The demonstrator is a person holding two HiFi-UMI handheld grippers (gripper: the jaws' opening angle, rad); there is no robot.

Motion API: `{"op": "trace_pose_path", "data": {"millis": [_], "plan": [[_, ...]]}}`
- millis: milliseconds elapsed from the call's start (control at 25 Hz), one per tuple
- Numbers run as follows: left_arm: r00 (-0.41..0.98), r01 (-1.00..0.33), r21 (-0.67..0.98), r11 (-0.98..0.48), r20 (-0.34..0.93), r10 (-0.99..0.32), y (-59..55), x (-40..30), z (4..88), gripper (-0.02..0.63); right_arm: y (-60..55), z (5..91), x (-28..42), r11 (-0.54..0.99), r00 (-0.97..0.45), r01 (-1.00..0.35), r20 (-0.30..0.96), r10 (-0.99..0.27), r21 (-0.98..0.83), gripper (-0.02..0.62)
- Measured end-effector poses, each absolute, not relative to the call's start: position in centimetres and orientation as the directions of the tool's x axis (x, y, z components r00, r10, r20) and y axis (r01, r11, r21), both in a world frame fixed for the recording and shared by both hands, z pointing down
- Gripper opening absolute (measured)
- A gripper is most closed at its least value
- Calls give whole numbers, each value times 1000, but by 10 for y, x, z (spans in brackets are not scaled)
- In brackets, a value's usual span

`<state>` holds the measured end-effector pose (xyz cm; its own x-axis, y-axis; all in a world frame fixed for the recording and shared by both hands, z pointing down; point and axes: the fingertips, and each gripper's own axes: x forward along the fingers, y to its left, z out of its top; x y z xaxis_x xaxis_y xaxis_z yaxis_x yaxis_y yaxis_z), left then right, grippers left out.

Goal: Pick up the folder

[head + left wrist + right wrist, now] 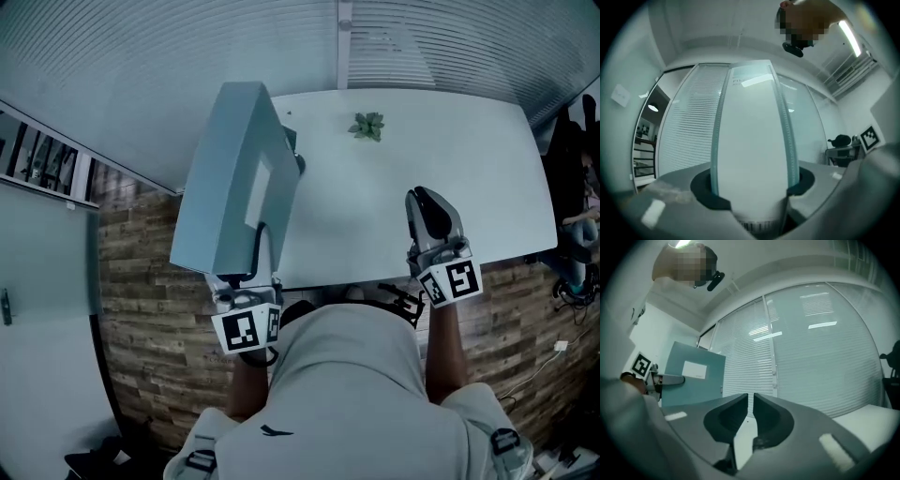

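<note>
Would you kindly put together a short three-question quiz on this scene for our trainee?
1. Which tool grips the folder? A: left tool. B: right tool.
2. True or false: the folder lies flat on the table.
3. Fill in: the small green thing near the table's far edge is a ____.
Key: 1 A. 2 False; the left tool holds it up. 3 plant.

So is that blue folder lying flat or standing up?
Upright: the folder is held on edge, its spine clamped in the left gripper.
</note>
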<state>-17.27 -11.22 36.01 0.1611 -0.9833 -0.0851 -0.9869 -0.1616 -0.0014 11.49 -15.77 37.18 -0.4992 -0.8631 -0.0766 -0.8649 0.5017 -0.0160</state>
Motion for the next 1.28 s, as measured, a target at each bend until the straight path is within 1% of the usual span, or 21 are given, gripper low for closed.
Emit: {"op": "trace_pose_path", "data": {"millis": [40, 80, 200, 280, 480, 680, 1280], "plan": [[153, -988, -18, -152, -69, -986, -110, -173, 365, 299, -157, 375, 115, 485, -482, -874, -75, -873, -30, 16], [157, -987, -26, -156, -59, -986, -107, -172, 368, 299, -157, 377, 114, 475, -472, -879, -70, -879, -38, 2], [187, -982, 9, -188, -69, -980, -97, -166, 368, 299, -154, 383, 114, 480, -477, -876, -56, -877, -45, 0], [178, -983, 29, -181, -79, -981, -93, -167, 365, 299, -152, 385, 116, 482, -480, -875, -50, -876, -48, 0], [153, -988, -6, -153, -87, -984, -91, -171, 359, 299, -150, 383, 116, 484, -482, -873, -52, -875, -52, 0], [135, -991, 5, -136, -89, -987, -85, -176, 361, 299, -143, 382, 112, 494, -491, -868, -60, -869, -54, 0], [139, -990, 8, -140, -71, -988, -80, -178, 367, 299, -138, 382, 111, 496, -493, -866, -57, -868, -69, 0]]}}
